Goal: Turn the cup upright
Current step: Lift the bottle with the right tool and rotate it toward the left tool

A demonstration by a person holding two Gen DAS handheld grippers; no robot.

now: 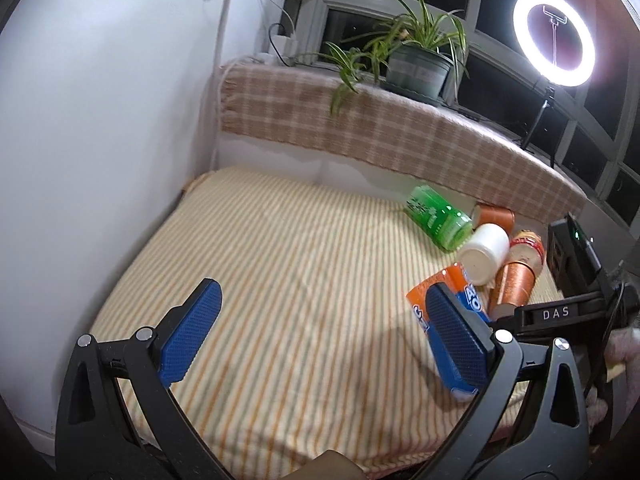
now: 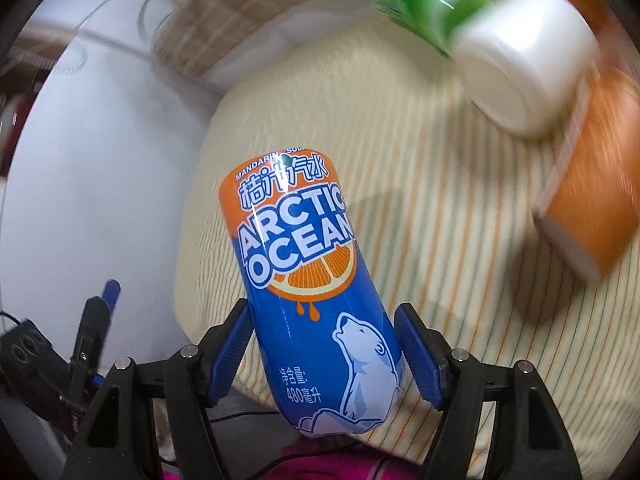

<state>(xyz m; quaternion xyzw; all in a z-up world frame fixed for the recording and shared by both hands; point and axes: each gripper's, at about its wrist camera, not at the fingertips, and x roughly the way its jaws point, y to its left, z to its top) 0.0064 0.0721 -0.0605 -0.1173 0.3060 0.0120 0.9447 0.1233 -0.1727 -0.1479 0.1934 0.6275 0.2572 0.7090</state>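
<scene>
Right wrist: cup [image 2: 308,296] base cut off

light: ring light [image 1: 554,34] blown out, top right of left view, dark windows | shadows: soft on striped cloth [image 1: 280,260] | blur: right view background smeared (motion), Arctic Ocean cup [image 2: 308,280] sharp | distortion: fisheye bend, dark corners

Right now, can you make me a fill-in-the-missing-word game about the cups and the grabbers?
1. The right gripper is shut on the blue and orange ____ Ocean cup.
2. The left gripper is ____ and holds nothing.
3. The green cup is lying on its ____ on the striped cloth.
4. Next to the green cup lies a ____ cup with no print.

Missing words: Arctic; open; side; white
</scene>
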